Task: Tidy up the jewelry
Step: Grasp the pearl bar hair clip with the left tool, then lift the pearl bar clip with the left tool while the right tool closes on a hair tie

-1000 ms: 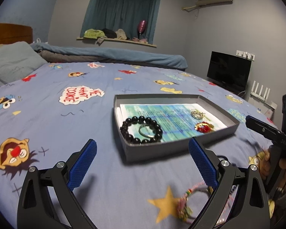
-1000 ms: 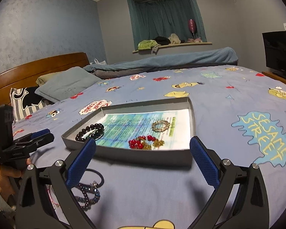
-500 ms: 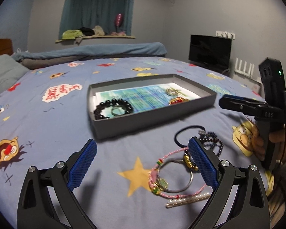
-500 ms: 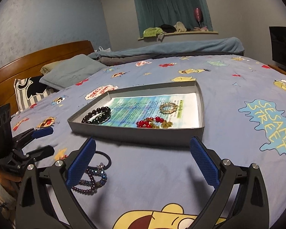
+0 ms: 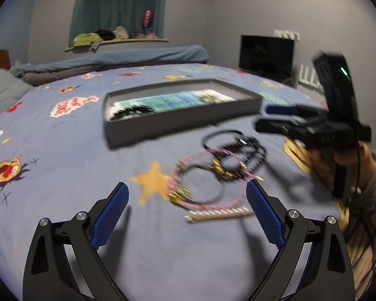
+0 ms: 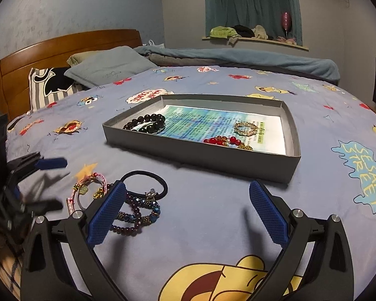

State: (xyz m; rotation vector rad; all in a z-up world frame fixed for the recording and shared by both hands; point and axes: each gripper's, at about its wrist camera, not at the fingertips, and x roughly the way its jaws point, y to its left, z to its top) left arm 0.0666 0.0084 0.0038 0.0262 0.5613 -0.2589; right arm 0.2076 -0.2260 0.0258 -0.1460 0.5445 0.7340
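Observation:
A shallow grey box (image 6: 200,155) lies on the blue cartoon bedspread, blurred in the left wrist view (image 5: 183,123). It holds a black bead bracelet (image 6: 148,123), a gold ring bracelet (image 6: 245,128) and red beads (image 6: 220,140). In front of it lies loose jewelry: a pink cord bracelet (image 5: 179,193), a pearl clip (image 5: 218,214), a black hair tie (image 6: 148,172) and dark bead bracelets (image 6: 137,215). My left gripper (image 5: 186,190) hovers open just short of the pink bracelet. My right gripper (image 6: 188,188) is open and empty, its left finger over the dark beads.
Pillows (image 6: 107,67) and a wooden headboard (image 6: 62,47) lie far left. A rolled blue blanket (image 6: 238,57) runs along the back. A dark TV (image 5: 265,55) stands to the right. A hand (image 5: 323,168) holds the right gripper beside the pile.
The left gripper has pulled back from the box and swung right, so the loose pile now sits between its fingers. The right view has turned left toward the pile. Both stay open.

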